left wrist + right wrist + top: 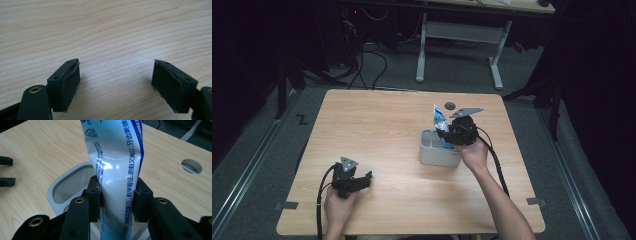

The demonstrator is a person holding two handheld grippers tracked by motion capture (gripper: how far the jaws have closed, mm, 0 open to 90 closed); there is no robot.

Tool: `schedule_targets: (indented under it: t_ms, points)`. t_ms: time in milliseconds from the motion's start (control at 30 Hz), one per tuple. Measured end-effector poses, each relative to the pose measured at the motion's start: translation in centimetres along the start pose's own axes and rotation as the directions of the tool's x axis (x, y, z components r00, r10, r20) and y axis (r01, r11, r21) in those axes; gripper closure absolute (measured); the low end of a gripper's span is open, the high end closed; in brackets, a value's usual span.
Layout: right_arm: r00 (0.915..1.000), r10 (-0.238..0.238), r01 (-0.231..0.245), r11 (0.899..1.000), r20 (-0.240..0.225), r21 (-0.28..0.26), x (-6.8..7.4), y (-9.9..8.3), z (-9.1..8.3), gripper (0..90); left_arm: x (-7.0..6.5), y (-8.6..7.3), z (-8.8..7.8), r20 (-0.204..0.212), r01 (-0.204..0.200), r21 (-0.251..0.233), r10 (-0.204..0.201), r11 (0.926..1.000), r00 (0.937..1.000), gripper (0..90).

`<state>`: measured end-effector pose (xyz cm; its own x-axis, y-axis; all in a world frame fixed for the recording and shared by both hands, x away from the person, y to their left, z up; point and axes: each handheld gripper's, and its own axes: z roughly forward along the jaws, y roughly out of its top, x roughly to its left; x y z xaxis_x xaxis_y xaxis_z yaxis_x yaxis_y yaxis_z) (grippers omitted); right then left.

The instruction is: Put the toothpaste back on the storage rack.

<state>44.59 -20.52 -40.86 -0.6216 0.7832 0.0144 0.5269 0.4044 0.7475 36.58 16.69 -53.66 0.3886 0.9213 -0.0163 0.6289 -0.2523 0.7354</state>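
A white and blue toothpaste tube [439, 119] stands upright in a grey compartmented holder [432, 156] right of the table's middle. My right gripper [448, 136] is shut on the tube from the near right. In the right gripper view both pads press the tube [117, 157] just above the holder's rim [53, 188], which hides the tube's lower end. My left gripper [364, 179] rests at the front left of the table, far from the holder. Its jaws [116, 82] stand wide open over bare wood with nothing between them.
The wooden table [387, 130] has a round cable hole [450, 105] just behind the holder. A white-legged desk [459, 30] and cables stand on the floor beyond the far edge. The left gripper's fingers [6, 171] show at the left edge of the right gripper view.
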Motion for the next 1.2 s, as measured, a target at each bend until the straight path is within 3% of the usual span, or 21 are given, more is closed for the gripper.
schedule_targets:
  t_ms: [300, 633, 933, 1200]
  points:
    - [0.9996, 0.0, -0.001, 1.0, 0.028, 0.017, 0.3, -1.0, 0.7, 63.2, 0.0, 0.0, 0.0, 0.0, 0.001, -0.001, -0.001, 1.0, 1.0, 23.1]
    - [0.9999, 0.01, -0.01, 1.0, 0.01, -0.01, 0.2, -1.3, 0.6, 62.5, 0.0, 0.0, 0.0, 0.0, 0.002, -0.001, -0.002, 1.0, 1.0, 23.1]
    - [0.9997, -0.02, 0.02, 1.0, 0.01, -0.001, 0.9, -1.2, 1.1, 60.9, 0.0, 0.0, 0.0, 0.0, 0.001, -0.001, -0.001, 1.0, 1.0, 23.1]
    - [0.9994, 0.023, -0.023, 0.999, -0.025, -0.029, 0.3, -1.3, 0.2, 48.9, 0.0, 0.0, 0.0, -0.002, 0.001, -0.001, -0.001, 1.0, 1.0, 23.1]
